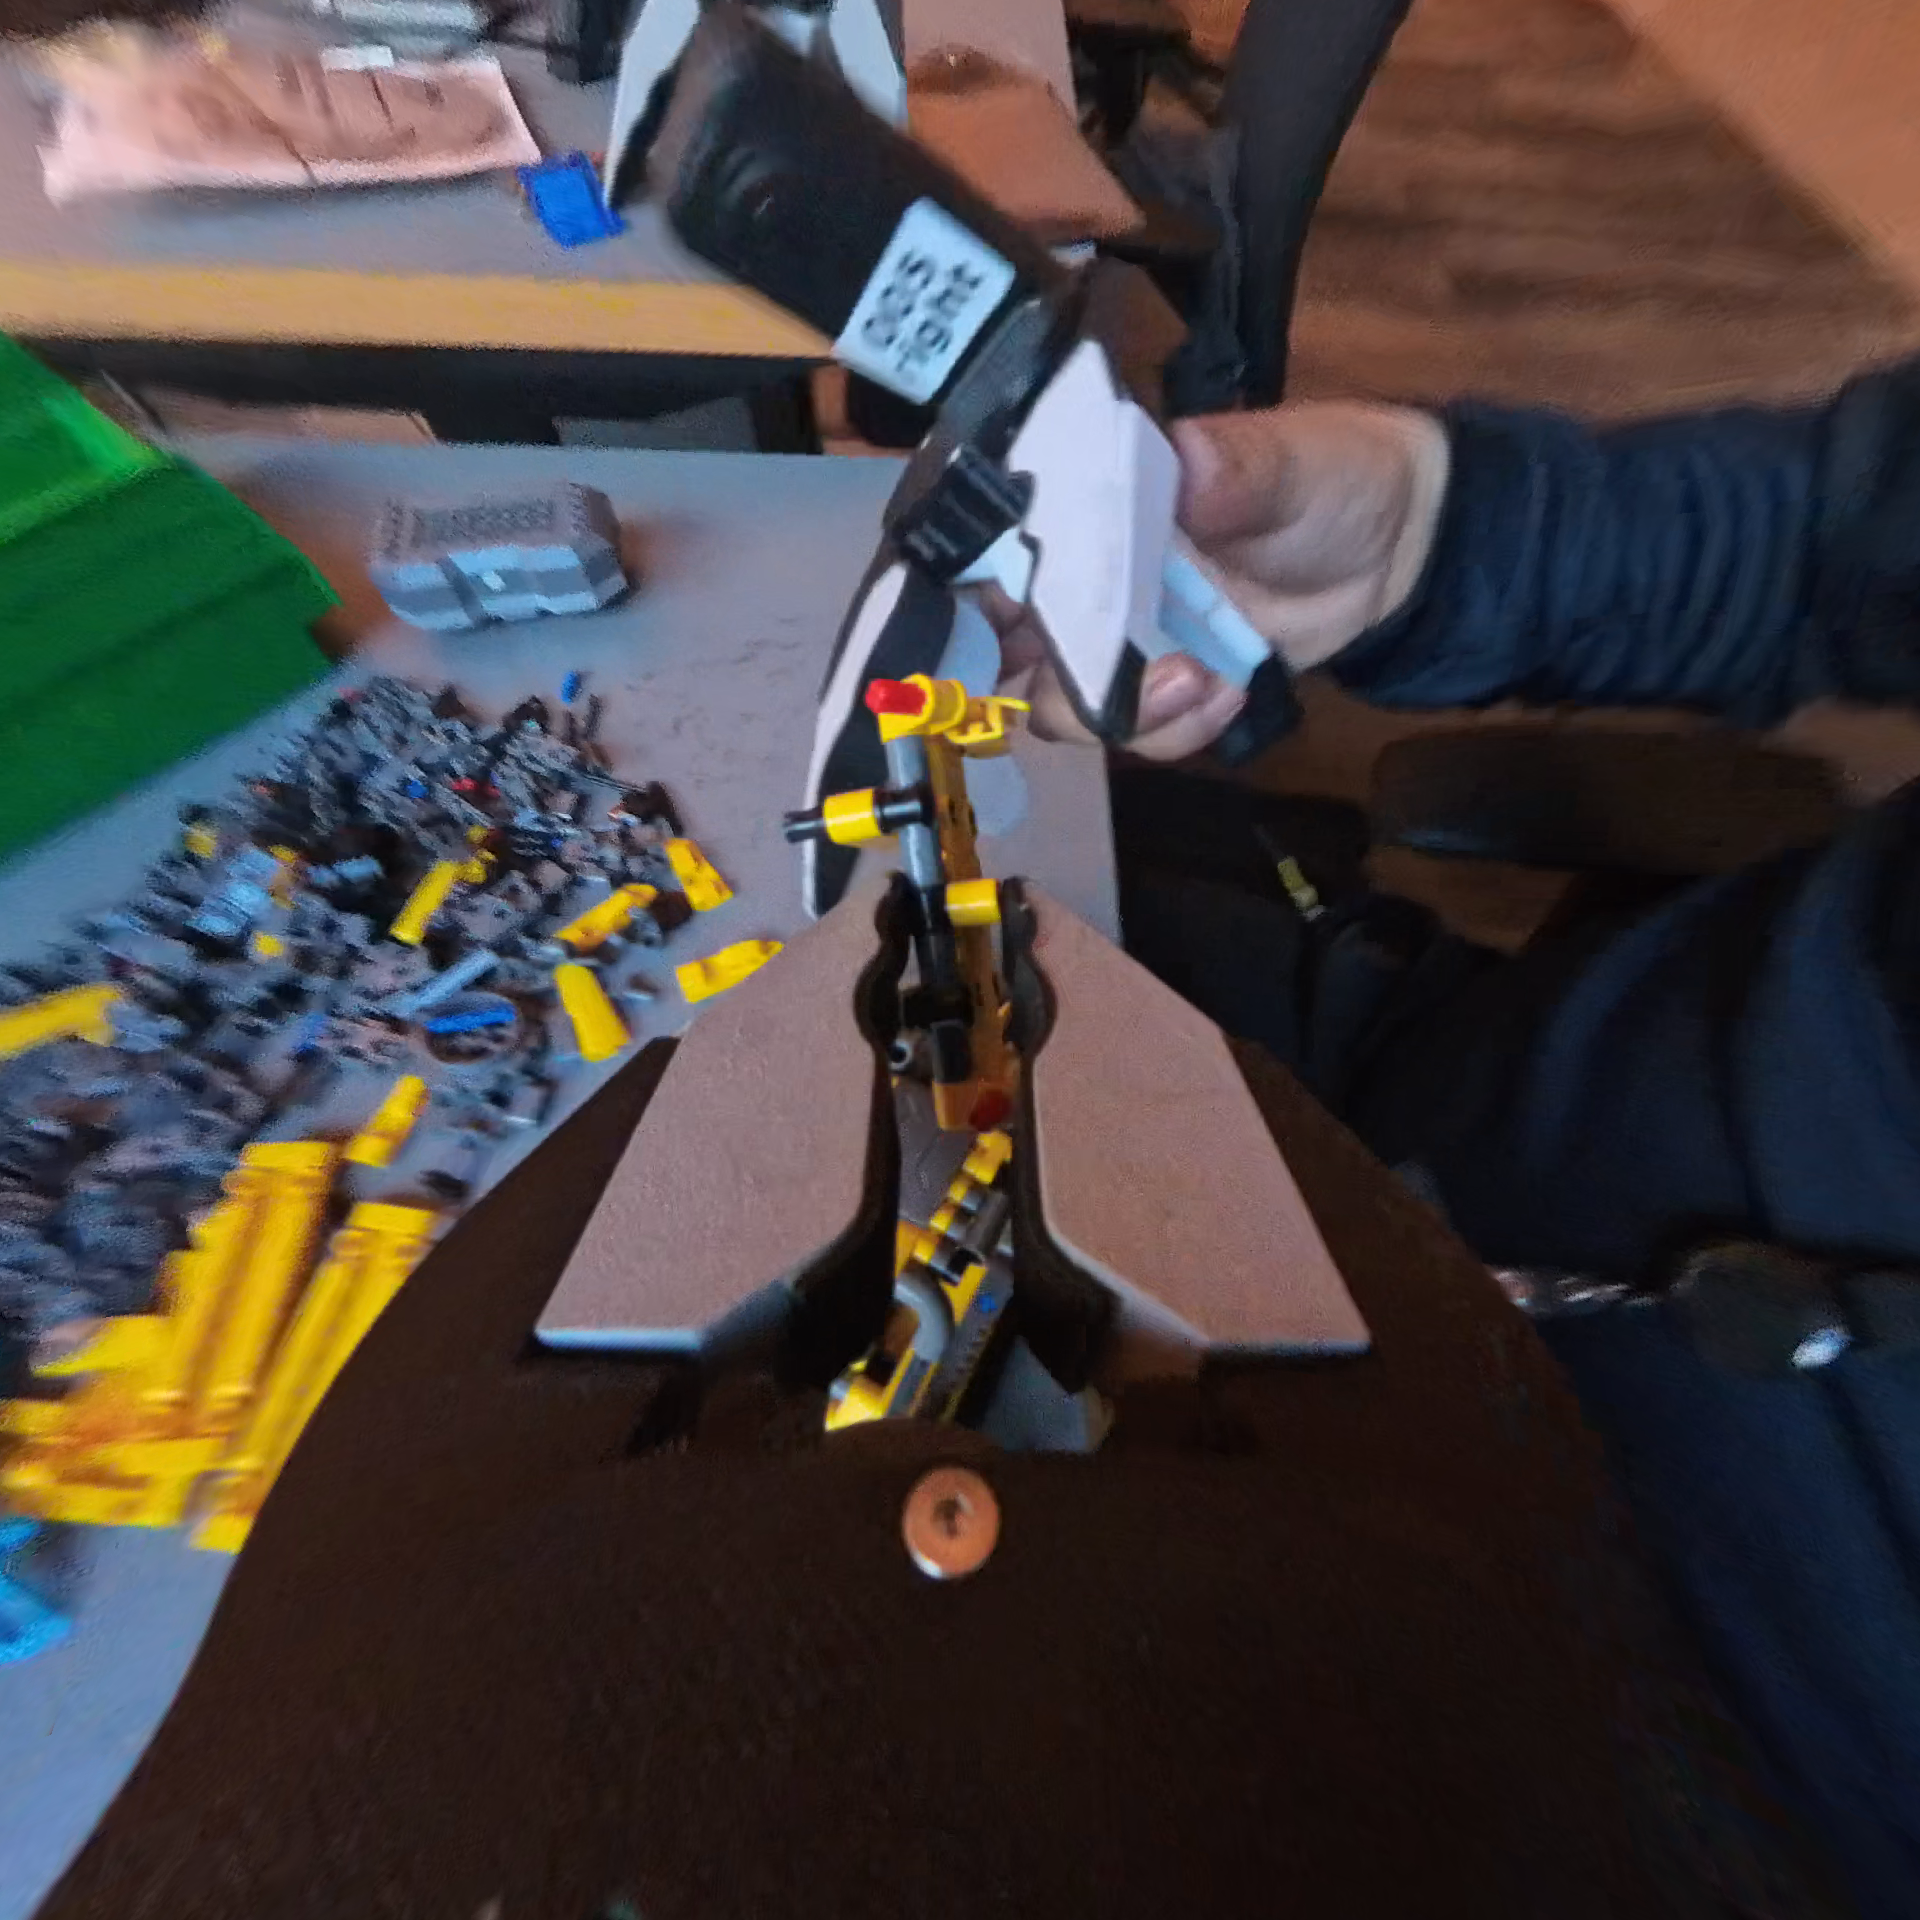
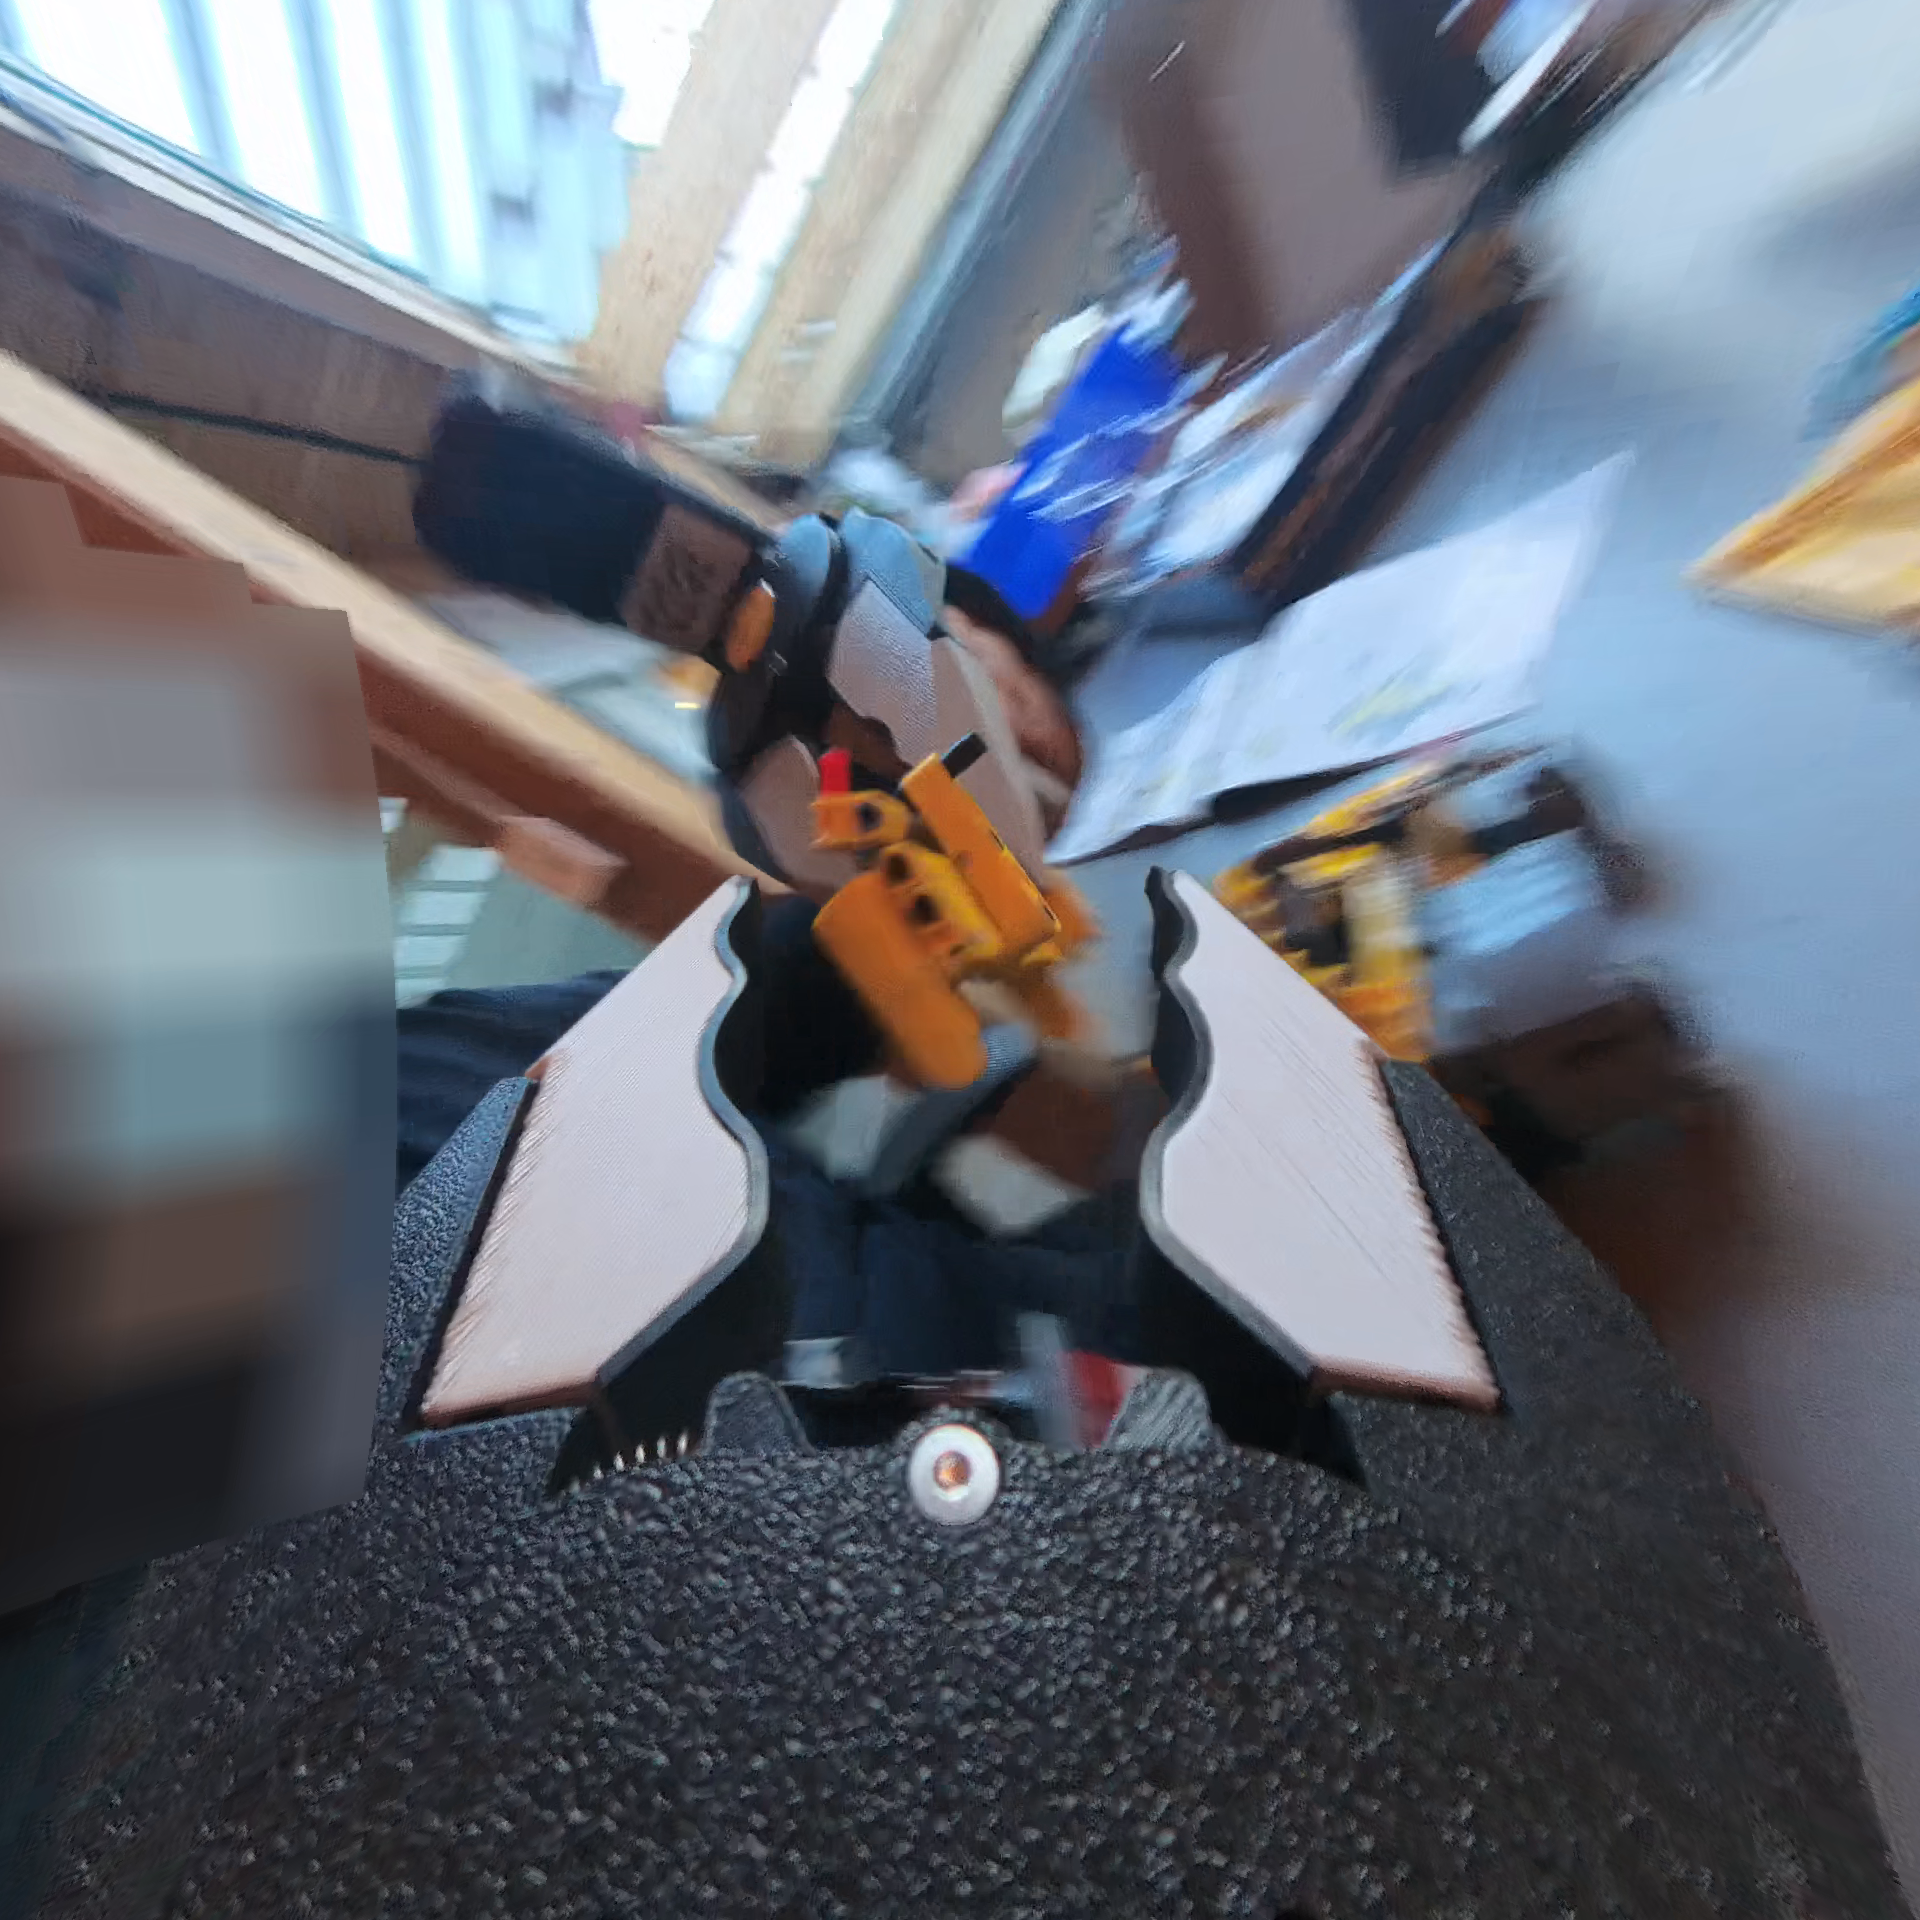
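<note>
Yellow toy-brick assembly (image 1: 948,997), a slim beam-and-pin build with grey axles, black connectors and a red cap at its tip, stands clamped between the two pinkish, layer-ribbed fingers (image 1: 769,1132) of the left gripper (image 1: 954,914), which close tight on its lower half; its upper end juts out past the fingertips. The left gripper's body is matt black plastic with a round metal screw in the middle.

The right gripper (image 2: 951,904) has its wavy-edged fingers well apart and holds nothing; in its own view the same assembly (image 2: 935,894) shows just ahead of the gap, blurred. In the left wrist view the right gripper (image 1: 894,790) is a white-and-black tool held by a hand (image 1: 1288,551) in a dark sleeve, with its fingers just behind the assembly's top. It bears a white label (image 1: 925,301) with dark writing.

Below lies a grey worktop (image 1: 727,582) carrying a heap of small grey, black and yellow bricks (image 1: 343,914), a larger yellow brick build (image 1: 208,1351), a grey studded block (image 1: 499,561) and a green bin (image 1: 114,582). Farther off is a second worktop with a wood-coloured edge and papers (image 1: 281,125). The floor is wood-patterned. The right wrist view, heavily blurred, shows bright windows (image 2: 312,135).
</note>
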`<state>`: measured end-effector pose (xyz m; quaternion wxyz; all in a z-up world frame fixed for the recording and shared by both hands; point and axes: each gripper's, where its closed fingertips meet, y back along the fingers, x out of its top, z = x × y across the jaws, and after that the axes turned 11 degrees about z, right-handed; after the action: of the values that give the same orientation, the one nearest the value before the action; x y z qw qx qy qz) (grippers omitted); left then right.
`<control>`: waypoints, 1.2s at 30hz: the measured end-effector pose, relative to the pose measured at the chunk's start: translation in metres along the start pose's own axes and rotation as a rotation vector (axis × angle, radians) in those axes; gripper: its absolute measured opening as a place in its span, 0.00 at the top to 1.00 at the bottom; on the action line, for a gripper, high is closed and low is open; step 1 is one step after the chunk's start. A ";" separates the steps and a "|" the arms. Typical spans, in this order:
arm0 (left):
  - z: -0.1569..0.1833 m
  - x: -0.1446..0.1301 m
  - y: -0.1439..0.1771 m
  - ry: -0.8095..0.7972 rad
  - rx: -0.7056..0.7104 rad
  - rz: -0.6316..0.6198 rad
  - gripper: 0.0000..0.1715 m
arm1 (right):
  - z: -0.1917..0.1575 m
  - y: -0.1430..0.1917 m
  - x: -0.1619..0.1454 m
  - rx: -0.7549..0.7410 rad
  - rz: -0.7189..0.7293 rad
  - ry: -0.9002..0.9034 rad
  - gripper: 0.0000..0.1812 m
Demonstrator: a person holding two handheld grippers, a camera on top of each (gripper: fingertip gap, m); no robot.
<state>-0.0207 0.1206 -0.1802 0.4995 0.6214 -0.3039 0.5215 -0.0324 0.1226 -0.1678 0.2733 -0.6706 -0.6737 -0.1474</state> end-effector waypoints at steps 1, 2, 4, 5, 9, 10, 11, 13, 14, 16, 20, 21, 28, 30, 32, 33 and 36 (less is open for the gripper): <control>-0.002 0.002 0.000 0.101 -0.027 0.019 0.92 | 0.008 0.005 0.005 -0.066 0.001 0.099 0.59; -0.005 0.004 0.000 0.208 -0.039 0.034 0.92 | 0.016 0.010 0.008 -0.134 -0.007 0.198 0.58; -0.015 0.000 -0.001 0.408 -0.046 0.039 0.92 | 0.028 0.018 0.011 -0.235 -0.016 0.336 0.57; -0.019 -0.002 -0.003 0.508 -0.058 0.050 0.92 | 0.031 0.022 0.015 -0.274 -0.010 0.385 0.55; -0.040 -0.006 -0.002 0.785 -0.040 0.142 0.92 | 0.027 0.036 0.030 -0.496 0.024 0.767 0.42; -0.044 -0.010 -0.003 0.799 -0.010 0.145 0.92 | 0.023 0.032 0.027 -0.540 -0.002 0.862 0.39; -0.045 -0.012 -0.004 0.807 0.006 0.140 0.92 | 0.020 0.027 0.022 -0.582 -0.037 0.956 0.38; -0.043 -0.012 -0.006 0.833 0.018 0.145 0.92 | 0.021 0.017 0.015 -0.665 -0.103 1.124 0.38; -0.041 -0.010 -0.008 0.851 0.009 0.155 0.92 | 0.022 0.011 0.013 -0.684 -0.122 1.186 0.38; -0.033 -0.008 -0.011 0.884 -0.023 0.160 0.92 | 0.027 0.001 0.007 -0.693 -0.176 1.237 0.40; -0.019 -0.010 -0.012 0.899 -0.041 0.150 0.92 | 0.039 -0.004 0.002 -0.686 -0.256 1.191 0.46; -0.018 -0.011 -0.012 0.901 -0.042 0.150 0.92 | 0.038 -0.005 0.001 -0.674 -0.262 1.195 0.54; -0.017 -0.015 -0.011 0.927 -0.036 0.177 0.92 | 0.042 -0.005 -0.005 -0.670 -0.271 1.196 0.54; -0.016 -0.016 -0.012 0.934 -0.032 0.186 0.92 | 0.043 -0.004 -0.007 -0.679 -0.278 1.211 0.54; -0.013 -0.015 -0.011 0.950 -0.042 0.199 0.92 | 0.041 -0.003 -0.008 -0.672 -0.281 1.230 0.54; -0.012 -0.013 -0.010 0.948 -0.045 0.211 0.92 | 0.039 -0.003 -0.009 -0.667 -0.277 1.240 0.55; -0.015 -0.009 -0.004 0.892 0.009 0.242 0.87 | 0.033 -0.002 -0.008 -0.633 -0.233 1.258 0.55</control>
<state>-0.0249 0.1348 -0.1908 0.5141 0.2984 -0.1274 0.7940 -0.0407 0.1342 -0.1984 0.3848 -0.4293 -0.3807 -0.7230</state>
